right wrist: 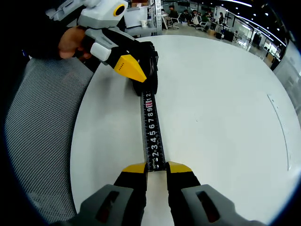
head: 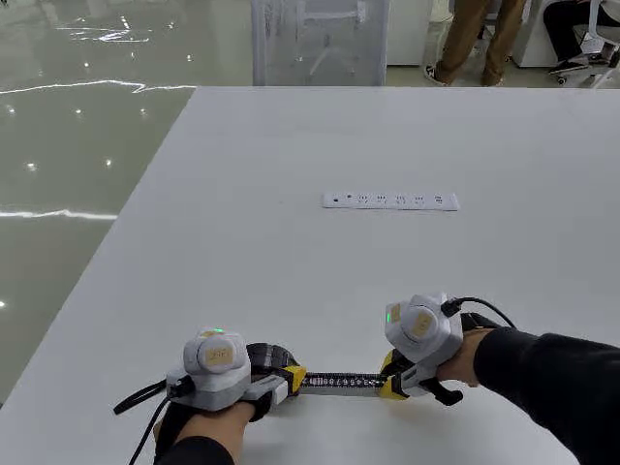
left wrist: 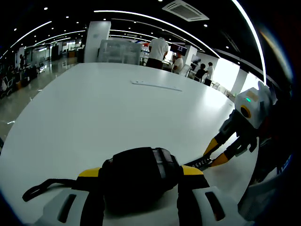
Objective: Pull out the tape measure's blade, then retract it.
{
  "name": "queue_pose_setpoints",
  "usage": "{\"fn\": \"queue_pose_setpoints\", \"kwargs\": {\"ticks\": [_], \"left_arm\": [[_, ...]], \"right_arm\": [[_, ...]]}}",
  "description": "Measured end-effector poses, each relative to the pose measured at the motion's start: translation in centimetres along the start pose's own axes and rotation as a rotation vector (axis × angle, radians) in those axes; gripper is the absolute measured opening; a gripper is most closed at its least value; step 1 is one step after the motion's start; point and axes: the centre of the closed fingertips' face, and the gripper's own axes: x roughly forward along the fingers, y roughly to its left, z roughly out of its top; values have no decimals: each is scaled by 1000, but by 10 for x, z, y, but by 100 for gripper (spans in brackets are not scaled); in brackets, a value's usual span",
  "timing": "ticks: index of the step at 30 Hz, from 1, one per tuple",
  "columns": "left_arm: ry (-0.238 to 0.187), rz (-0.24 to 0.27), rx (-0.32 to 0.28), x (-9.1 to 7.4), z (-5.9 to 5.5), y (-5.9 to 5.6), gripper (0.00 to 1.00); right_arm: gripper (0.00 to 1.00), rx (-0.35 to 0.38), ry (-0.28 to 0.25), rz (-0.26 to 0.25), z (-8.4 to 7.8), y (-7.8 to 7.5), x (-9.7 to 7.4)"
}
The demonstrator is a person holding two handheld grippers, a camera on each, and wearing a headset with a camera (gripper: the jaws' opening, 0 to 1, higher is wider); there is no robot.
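Observation:
The black tape measure case [left wrist: 138, 179] sits between the yellow-tipped jaws of my left gripper [head: 283, 378], which is shut on it near the table's front edge. Its case [right wrist: 148, 55] also shows at the far end of the right gripper view. A short length of numbered blade [right wrist: 151, 134] runs flat over the table from the case to my right gripper [right wrist: 156, 166], whose yellow tips are shut on the blade's end. In the head view the blade [head: 339, 382] spans the gap between the left gripper and the right gripper [head: 392, 386].
A white power strip [head: 389, 201] lies mid-table, beyond the grippers. The white table [head: 291, 271] stretches far ahead, with its left edge over a glossy floor. A mesh chair [right wrist: 37, 141] is beside the near edge. People stand past the far end.

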Motion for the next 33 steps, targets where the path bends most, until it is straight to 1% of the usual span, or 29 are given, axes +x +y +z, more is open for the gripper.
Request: {"fn": "queue_pose_setpoints", "kwargs": {"ticks": [12,14,16,18,21,23,24,26,27,28,30,33], "left_arm": [[8,5,13,0,-1,-1,59],[15,12,35,1,-1,-2,59],[10,16,21,0,-1,-1,59],[7,18,29,1,-1,-1,59],[14,19,30,1,-1,-1,59],[8,18,27,1,-2,0,59],[8,15,23,1,-1,0,59],[-9,-10,-2,0,0,2,58],[-8,-17,-21,-1,-1,2,58],[-2,-17,-24,-1,0,3,58],[5,-14,-12,0,0,1,58],[4,-14,-11,0,0,1,58]], "right_arm": [[12,5,-9,1,5,2,3],[12,10,-15,1,7,2,5],[12,1,-16,-1,9,3,7],[12,1,-15,-1,9,2,7],[12,4,-16,-1,9,2,8],[12,4,-17,-2,9,2,8],[12,3,-17,-2,10,2,8],[12,2,-18,-1,10,2,8],[12,-1,-19,-1,10,2,9],[12,-1,-27,-1,13,2,10],[12,2,-27,-1,15,3,11],[12,6,-31,-2,17,2,12]]}}
